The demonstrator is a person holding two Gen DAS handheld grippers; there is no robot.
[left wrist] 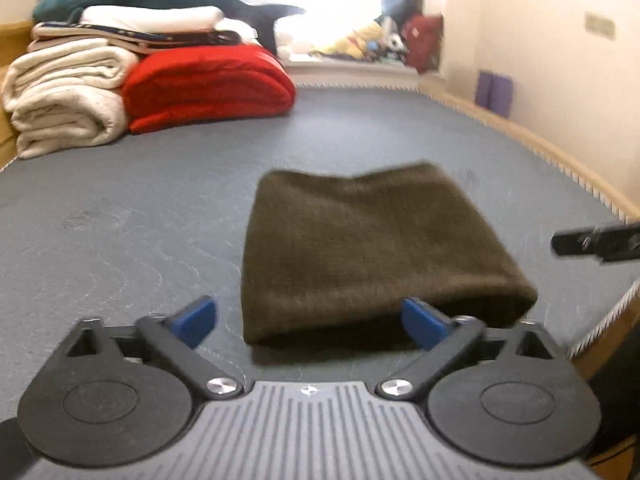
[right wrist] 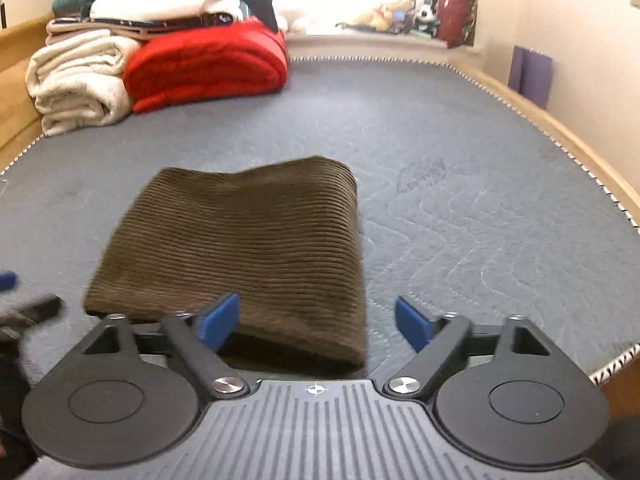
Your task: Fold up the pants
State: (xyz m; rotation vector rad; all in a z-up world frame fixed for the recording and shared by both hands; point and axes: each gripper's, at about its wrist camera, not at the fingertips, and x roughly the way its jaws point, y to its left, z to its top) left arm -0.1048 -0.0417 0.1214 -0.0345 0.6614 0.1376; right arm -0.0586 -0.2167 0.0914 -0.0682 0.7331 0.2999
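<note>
Now we judge the folding to be almost finished: the pants (left wrist: 372, 256) lie as a compact brown rectangle on the grey bed (left wrist: 120, 220), near its front edge and well apart from the stack of blankets (left wrist: 148, 76) at the far left corner. The left tool (left wrist: 310, 322) is spread wide, with nothing between its blue pads, and the right tool (right wrist: 316, 322) is spread wide too, also empty. Neither tool seems to touch the cloth (the near fold lies just beyond the pads, though we cannot be fully sure). In our judgement the step in hand is the release after the last fold. The next move calls only for a check of the edges, and perhaps a light press on the far edge, which looks a little wavy.

The right wrist view shows the ribbed, corduroy-like lines of the cloth and its right edge clearly; the left wrist view is more blurred there. The left wrist view shows instead the left edge of the bundle, and a part of the other tool near the right edge of the bed.
</note>
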